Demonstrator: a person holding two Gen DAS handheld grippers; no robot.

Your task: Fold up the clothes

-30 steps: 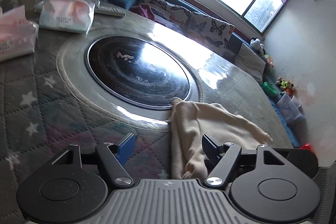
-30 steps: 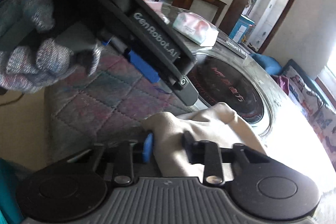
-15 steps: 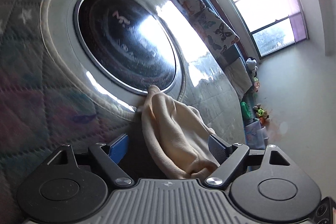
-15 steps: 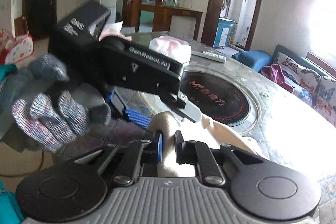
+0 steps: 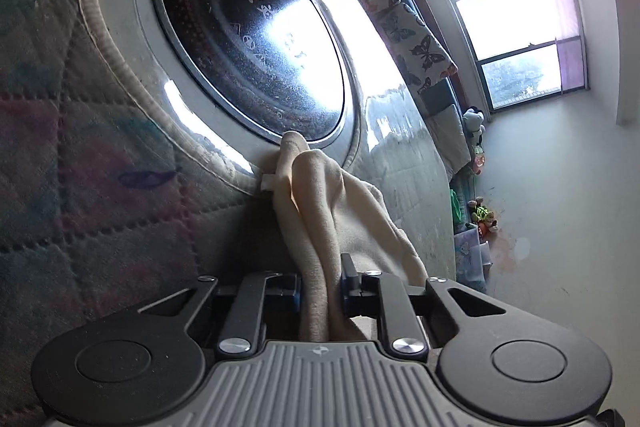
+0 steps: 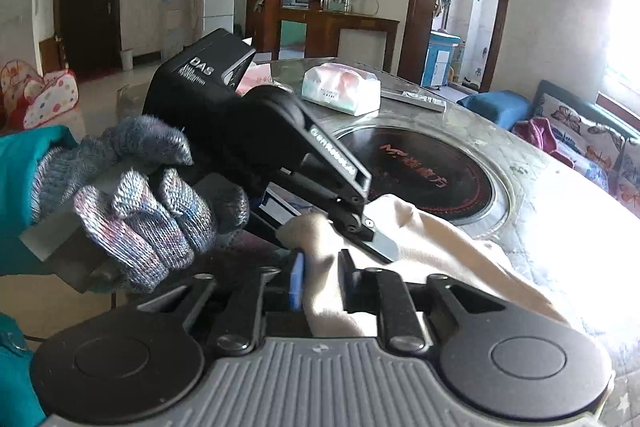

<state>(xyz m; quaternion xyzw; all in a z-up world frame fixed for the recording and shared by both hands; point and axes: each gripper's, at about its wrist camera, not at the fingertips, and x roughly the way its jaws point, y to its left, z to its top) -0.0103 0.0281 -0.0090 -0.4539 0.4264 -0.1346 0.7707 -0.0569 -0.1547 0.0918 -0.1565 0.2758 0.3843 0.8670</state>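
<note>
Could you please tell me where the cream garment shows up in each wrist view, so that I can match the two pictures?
Left wrist view: the cream garment runs from lower centre, between the left gripper fingers, up to the black glass disc.
Right wrist view: it lies lower centre to lower right, pinched by the right gripper and by the left gripper.
Shared landmark: the black glass disc set in the table.
</note>
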